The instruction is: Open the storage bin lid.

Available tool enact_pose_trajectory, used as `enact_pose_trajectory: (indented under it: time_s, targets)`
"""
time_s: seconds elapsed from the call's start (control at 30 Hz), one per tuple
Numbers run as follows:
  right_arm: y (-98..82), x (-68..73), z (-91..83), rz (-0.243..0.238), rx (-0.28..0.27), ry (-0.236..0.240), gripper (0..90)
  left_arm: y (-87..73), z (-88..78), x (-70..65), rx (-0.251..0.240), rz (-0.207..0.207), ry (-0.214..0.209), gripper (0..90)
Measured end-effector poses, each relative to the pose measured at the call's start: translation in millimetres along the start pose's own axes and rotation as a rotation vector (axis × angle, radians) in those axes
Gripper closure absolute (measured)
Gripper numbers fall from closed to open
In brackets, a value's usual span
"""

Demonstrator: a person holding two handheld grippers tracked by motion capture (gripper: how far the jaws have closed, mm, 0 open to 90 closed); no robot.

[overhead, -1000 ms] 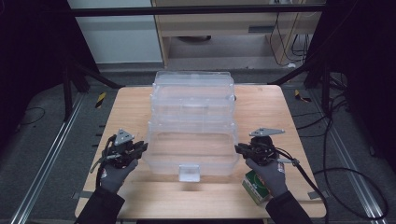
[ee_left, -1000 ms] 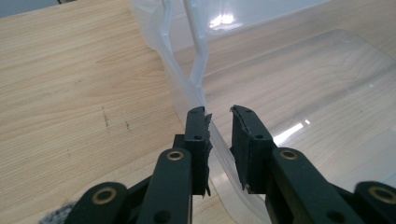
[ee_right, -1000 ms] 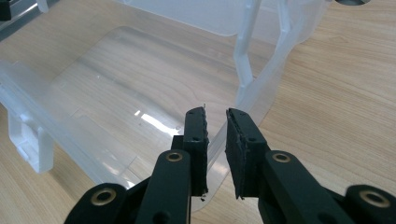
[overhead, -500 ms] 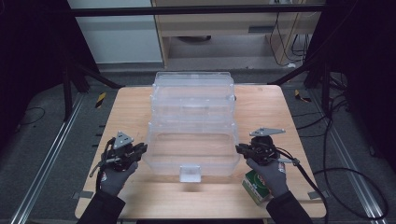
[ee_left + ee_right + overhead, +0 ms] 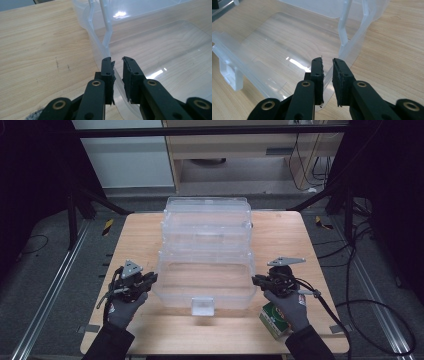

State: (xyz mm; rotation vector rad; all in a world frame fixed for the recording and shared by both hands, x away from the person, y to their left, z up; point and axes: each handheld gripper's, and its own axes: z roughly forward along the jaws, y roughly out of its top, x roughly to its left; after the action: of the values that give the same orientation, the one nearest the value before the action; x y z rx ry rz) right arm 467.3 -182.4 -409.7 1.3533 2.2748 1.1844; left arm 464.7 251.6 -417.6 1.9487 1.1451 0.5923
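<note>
Your left tongs (image 5: pixel 151 279) are nearly pressed together, pinching the thin left wall of the clear plastic container (image 5: pixel 205 270). In the left gripper view the two black pads (image 5: pixel 108 75) stand either side of that wall's rim, with only a narrow slot between them. Your right tongs (image 5: pixel 256 280) do the same on the opposite wall: in the right gripper view the rim runs up between the pads (image 5: pixel 317 75), which sit close on it.

Both sets of tongs point inward toward each other, the left toward 3 o'clock and the right toward 9 o'clock, held roughly level just above the tabletop (image 5: pixel 135 235). Your left hand (image 5: pixel 122 305), in a grey glove, comes up from 7 o'clock with the wrist straight behind the gripper and the grey three-cornered plate on top. Your right hand (image 5: pixel 287 302) comes up from 5 o'clock in a mirrored pose, its plate tilted a little outward and its cable trailing off toward 4 o'clock.

The container sits at the centre of the tabletop, its open lower tray nearest you and its stepped upper tiers rising toward 12 o'clock. A small clear latch (image 5: pixel 202 305) hangs on the near wall at 6 o'clock. A green box (image 5: pixel 274 319) lies on the tabletop at 5 o'clock, partly under your right hand, just beside the container's near right corner.
</note>
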Motion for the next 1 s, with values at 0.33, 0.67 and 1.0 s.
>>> enact_pose_trajectory:
  time_s: [0.33,0.67,1.0]
  targets:
    - [0.2,-0.3,0.4,-0.001,-0.002,-0.001,78.6,0.2,-2.5,2.9,-0.026,-0.014,-0.015,81.0]
    - [4.7,-6.0,-17.3,-0.025,-0.082,-0.027,64.2,3.4,-19.2,15.0,-0.102,-0.062,-0.008,69.0]
    - [8.2,-12.7,-46.1,-0.056,-0.122,-0.058,45.8,2.7,-27.5,30.6,-0.133,-0.101,0.033,53.7]
